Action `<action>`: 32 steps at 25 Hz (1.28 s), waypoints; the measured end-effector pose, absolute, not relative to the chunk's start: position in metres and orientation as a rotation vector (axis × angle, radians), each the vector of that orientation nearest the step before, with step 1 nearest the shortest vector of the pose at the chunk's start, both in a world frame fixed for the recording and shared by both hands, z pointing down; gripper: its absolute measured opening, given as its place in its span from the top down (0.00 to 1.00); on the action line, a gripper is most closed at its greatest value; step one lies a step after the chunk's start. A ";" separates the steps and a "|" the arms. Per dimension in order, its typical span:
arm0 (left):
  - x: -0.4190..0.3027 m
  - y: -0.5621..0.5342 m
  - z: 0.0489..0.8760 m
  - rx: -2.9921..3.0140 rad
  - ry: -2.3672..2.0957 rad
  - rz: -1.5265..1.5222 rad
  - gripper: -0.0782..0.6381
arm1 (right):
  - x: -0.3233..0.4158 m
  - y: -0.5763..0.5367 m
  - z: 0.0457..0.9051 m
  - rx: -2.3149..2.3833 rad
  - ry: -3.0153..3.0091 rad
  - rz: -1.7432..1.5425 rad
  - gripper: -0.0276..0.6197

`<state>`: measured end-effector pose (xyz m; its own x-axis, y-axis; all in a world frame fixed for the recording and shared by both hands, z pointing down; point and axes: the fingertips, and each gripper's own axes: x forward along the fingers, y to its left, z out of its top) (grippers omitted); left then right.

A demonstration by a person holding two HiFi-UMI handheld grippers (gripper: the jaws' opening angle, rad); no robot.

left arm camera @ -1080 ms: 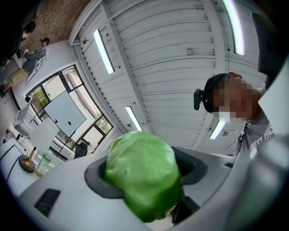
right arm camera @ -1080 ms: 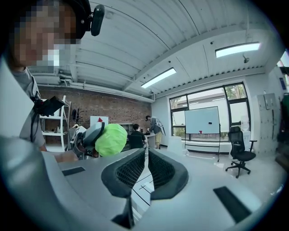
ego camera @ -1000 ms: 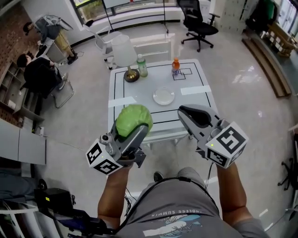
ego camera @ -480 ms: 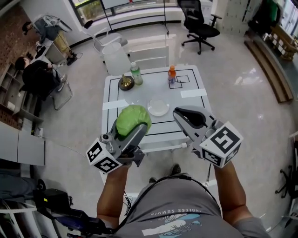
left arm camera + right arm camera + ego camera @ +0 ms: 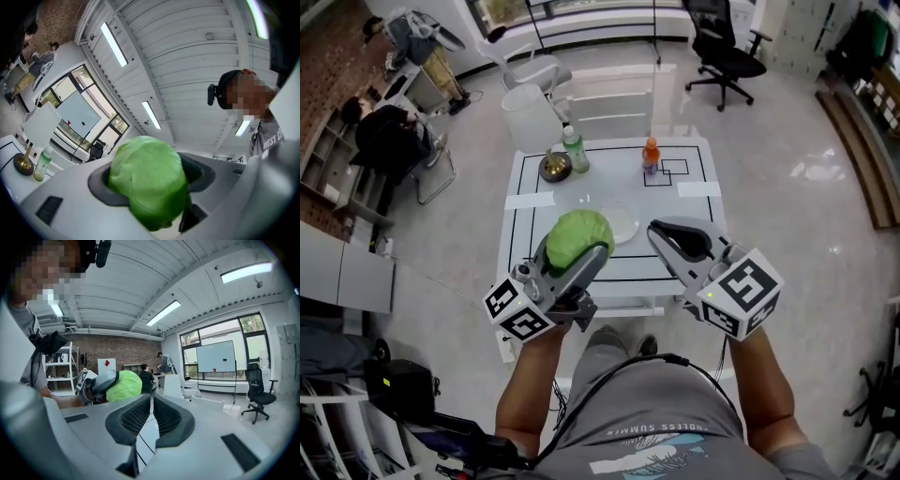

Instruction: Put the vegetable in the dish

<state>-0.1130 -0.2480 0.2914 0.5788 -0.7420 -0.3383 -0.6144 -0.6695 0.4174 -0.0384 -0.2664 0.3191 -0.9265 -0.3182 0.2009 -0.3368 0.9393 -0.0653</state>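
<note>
A round green cabbage (image 5: pixel 578 237) is gripped in my left gripper (image 5: pixel 575 249), held raised over the near edge of the white table (image 5: pixel 517 234). In the left gripper view the cabbage (image 5: pixel 147 180) fills the space between the jaws. A small clear dish (image 5: pixel 623 223) sits in the middle of the table, just right of and beyond the cabbage. My right gripper (image 5: pixel 678 238) is raised to the right of the dish, shut and empty. In the right gripper view, the pads (image 5: pixel 136 417) meet, and the cabbage (image 5: pixel 123 385) shows to their left.
At the table's far side stand a lamp with a white shade (image 5: pixel 532 114) and brass base (image 5: pixel 554 167), a green-labelled bottle (image 5: pixel 573 150) and an orange bottle (image 5: pixel 651 155). A black office chair (image 5: pixel 727 47) stands beyond. People sit at desks (image 5: pixel 389 141) at far left.
The head view has shifted, so the table sits slightly lower in the picture. My left gripper with the cabbage has drifted a little right, closer to the dish. The right gripper stays shut.
</note>
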 end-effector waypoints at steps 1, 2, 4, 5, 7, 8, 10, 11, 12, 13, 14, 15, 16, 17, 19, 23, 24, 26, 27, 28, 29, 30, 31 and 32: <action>-0.114 -0.252 0.295 2.553 -1.130 -0.706 0.46 | -0.039 -0.270 0.322 0.491 -2.906 0.159 0.95; -0.115 -0.257 0.299 2.550 -1.138 -0.691 0.46 | -0.041 -0.274 0.325 0.487 -2.903 0.167 0.94; -0.120 -0.269 0.308 2.540 -1.145 -0.672 0.46 | -0.045 -0.285 0.332 0.487 -2.891 0.172 0.95; -0.123 -0.275 0.314 2.532 -1.144 -0.666 0.46 | -0.047 -0.290 0.335 0.492 -2.885 0.173 0.94; -0.128 -0.288 0.326 2.518 -1.138 -0.647 0.46 | -0.050 -0.299 0.340 0.508 -2.872 0.184 0.94; -0.130 -0.295 0.331 2.513 -1.134 -0.636 0.46 | -0.051 -0.303 0.342 0.517 -2.865 0.192 0.95; -0.135 -0.309 0.339 2.498 -1.124 -0.622 0.46 | -0.054 -0.312 0.345 0.531 -2.848 0.197 0.94; -0.138 -0.316 0.344 2.486 -1.118 -0.619 0.46 | -0.055 -0.317 0.347 0.540 -2.839 0.198 0.95; -0.140 -0.322 0.350 2.474 -1.110 -0.613 0.46 | -0.056 -0.322 0.348 0.550 -2.832 0.202 0.94; -0.142 -0.328 0.356 2.463 -1.102 -0.600 0.46 | -0.058 -0.326 0.350 0.559 -2.827 0.208 0.95; -0.144 -0.334 0.364 2.453 -1.093 -0.580 0.46 | -0.060 -0.330 0.352 0.566 -2.823 0.217 0.95; -0.146 -0.340 0.373 2.444 -1.085 -0.556 0.46 | -0.062 -0.333 0.354 0.571 -2.818 0.225 0.94; -0.147 -0.345 0.381 2.434 -1.078 -0.529 0.46 | -0.064 -0.337 0.357 0.575 -2.812 0.232 0.94; -0.149 -0.351 0.390 2.422 -1.073 -0.504 0.46 | -0.066 -0.340 0.360 0.578 -2.805 0.241 0.95; -0.155 -0.364 0.409 2.392 -1.067 -0.461 0.46 | -0.069 -0.347 0.367 0.587 -2.792 0.262 0.95; -0.162 -0.387 0.448 2.332 -1.039 -0.401 0.46 | -0.073 -0.361 0.384 0.610 -2.763 0.306 0.95; -0.163 -0.392 0.458 2.320 -1.029 -0.384 0.46 | -0.074 -0.364 0.388 0.616 -2.757 0.317 0.95; -0.163 -0.399 0.475 2.296 -1.012 -0.345 0.46 | -0.075 -0.368 0.394 0.626 -2.743 0.337 0.94; -0.164 -0.402 0.482 2.284 -1.005 -0.327 0.46 | -0.075 -0.369 0.396 0.631 -2.736 0.346 0.95; -0.163 -0.406 0.490 2.273 -0.999 -0.310 0.46 | -0.075 -0.371 0.398 0.636 -2.729 0.355 0.95; -0.163 -0.410 0.499 2.261 -0.991 -0.294 0.46 | -0.075 -0.373 0.401 0.643 -2.721 0.364 0.95; -0.162 -0.414 0.508 2.247 -0.983 -0.278 0.46 | -0.074 -0.376 0.404 0.650 -2.714 0.373 0.94; -0.161 -0.418 0.518 2.234 -0.973 -0.262 0.46 | -0.074 -0.378 0.407 0.658 -2.706 0.383 0.94; -0.160 -0.422 0.527 2.222 -0.963 -0.246 0.46 | -0.073 -0.381 0.410 0.665 -2.698 0.391 0.94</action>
